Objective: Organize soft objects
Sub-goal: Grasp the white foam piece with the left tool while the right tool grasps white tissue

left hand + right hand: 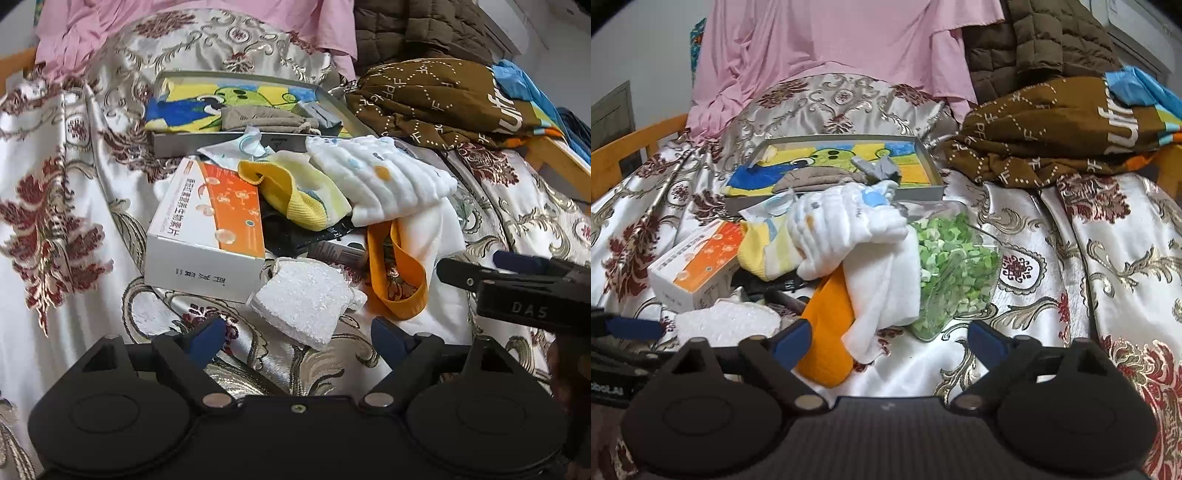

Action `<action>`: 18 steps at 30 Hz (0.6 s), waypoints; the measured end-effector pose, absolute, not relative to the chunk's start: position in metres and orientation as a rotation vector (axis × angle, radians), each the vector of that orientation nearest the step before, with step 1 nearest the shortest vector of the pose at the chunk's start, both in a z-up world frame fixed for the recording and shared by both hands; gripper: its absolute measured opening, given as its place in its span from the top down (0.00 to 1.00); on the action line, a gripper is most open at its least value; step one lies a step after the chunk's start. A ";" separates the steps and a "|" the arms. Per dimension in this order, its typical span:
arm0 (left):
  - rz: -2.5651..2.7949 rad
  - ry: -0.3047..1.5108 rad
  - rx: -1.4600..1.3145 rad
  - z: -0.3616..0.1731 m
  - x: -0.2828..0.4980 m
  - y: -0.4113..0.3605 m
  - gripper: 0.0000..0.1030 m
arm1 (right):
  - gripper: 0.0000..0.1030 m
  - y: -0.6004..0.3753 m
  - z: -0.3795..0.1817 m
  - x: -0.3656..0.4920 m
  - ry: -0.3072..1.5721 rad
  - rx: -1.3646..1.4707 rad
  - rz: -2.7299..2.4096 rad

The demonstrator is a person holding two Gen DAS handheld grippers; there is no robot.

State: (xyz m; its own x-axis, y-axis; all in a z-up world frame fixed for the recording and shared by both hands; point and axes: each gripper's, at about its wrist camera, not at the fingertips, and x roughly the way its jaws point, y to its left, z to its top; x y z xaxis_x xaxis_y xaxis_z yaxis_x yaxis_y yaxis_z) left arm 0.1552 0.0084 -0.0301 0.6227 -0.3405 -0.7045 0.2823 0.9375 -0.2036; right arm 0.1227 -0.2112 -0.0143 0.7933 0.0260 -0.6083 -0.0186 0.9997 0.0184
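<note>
Brocade cloth (74,229) in cream, gold and dark red covers the work surface. Item count: one grey tray (229,142), one orange-and-white carton (210,221), one white foam-like pad (306,299), one yellow sock (295,195), one white dotted cloth (391,177), one white towel with an orange band (886,288), and one clear bag of green pieces (956,266).

Left gripper (299,341): both blue-tipped fingers (207,339) stand wide apart and hold nothing. The white foam-like pad lies just ahead of the fingertips, centred on the gap, not touched. The carton lies ahead and left of the left finger. The yellow sock and white dotted cloth lie farther ahead.

Right gripper (890,343): fingers (988,343) wide apart, holding nothing. The orange band lies just beside the left finger; whether it touches cannot be told. The bag of green pieces lies ahead, between the fingers. The tray lies well beyond both grippers.
</note>
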 end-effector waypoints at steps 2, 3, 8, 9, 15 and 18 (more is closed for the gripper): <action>-0.360 0.833 -0.088 -0.030 0.158 0.008 0.21 | 0.14 -0.214 -0.017 0.127 0.662 0.025 0.024; -0.363 0.835 -0.092 -0.030 0.159 0.008 0.23 | 0.16 -0.215 -0.019 0.128 0.663 0.030 0.027; -0.363 0.852 -0.127 -0.029 0.165 0.006 0.30 | 0.22 -0.216 -0.022 0.135 0.655 0.047 0.042; -0.363 0.857 -0.138 -0.029 0.167 0.006 0.33 | 0.24 -0.217 -0.023 0.136 0.652 0.054 0.044; -0.385 0.887 -0.221 -0.030 0.174 0.008 0.63 | 0.43 -0.221 -0.026 0.145 0.647 0.075 0.038; -0.389 0.881 -0.231 -0.029 0.175 0.005 0.65 | 0.50 -0.220 -0.029 0.148 0.647 0.075 0.039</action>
